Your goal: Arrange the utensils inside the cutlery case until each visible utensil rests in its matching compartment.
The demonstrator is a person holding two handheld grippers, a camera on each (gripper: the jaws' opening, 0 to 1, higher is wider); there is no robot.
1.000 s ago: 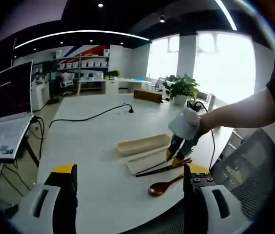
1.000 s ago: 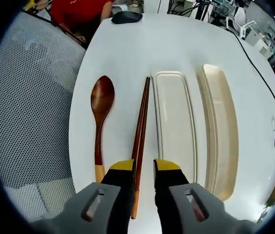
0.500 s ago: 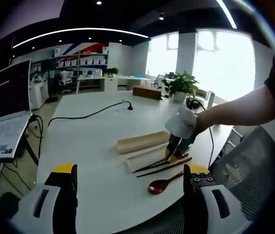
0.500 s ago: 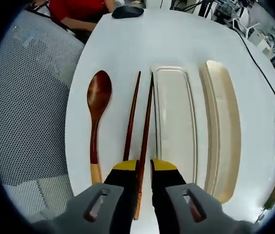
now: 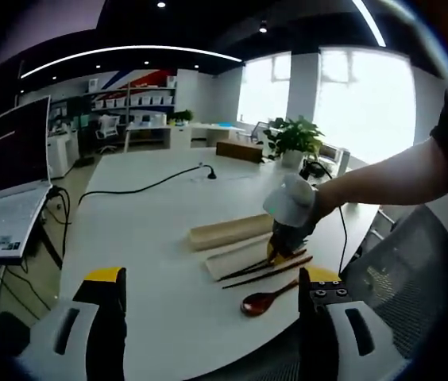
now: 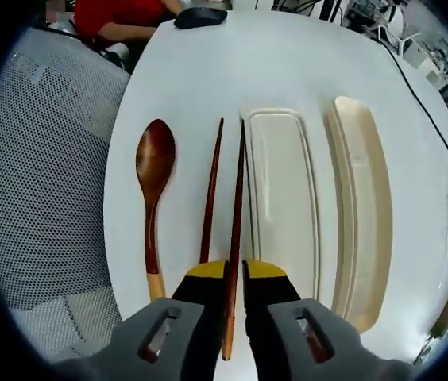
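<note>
Left gripper view: our left gripper (image 5: 208, 317) hangs wide open, holding nothing, back from the spoon (image 5: 264, 302).
Right gripper view: our right gripper (image 6: 236, 274) pinches one chopstick (image 6: 236, 198) just beside the case tray (image 6: 281, 198), ready for loading; its mate (image 6: 210, 190) lies alongside.

A white table (image 5: 152, 238) carries everything. A black cable (image 5: 140, 190) runs across its far part. An open laptop (image 5: 9, 190) stands off its left edge, a potted plant (image 5: 294, 143) at its far end, a black mouse (image 6: 200, 16) near one edge, a mesh chair (image 6: 49, 175) beside it.
</note>
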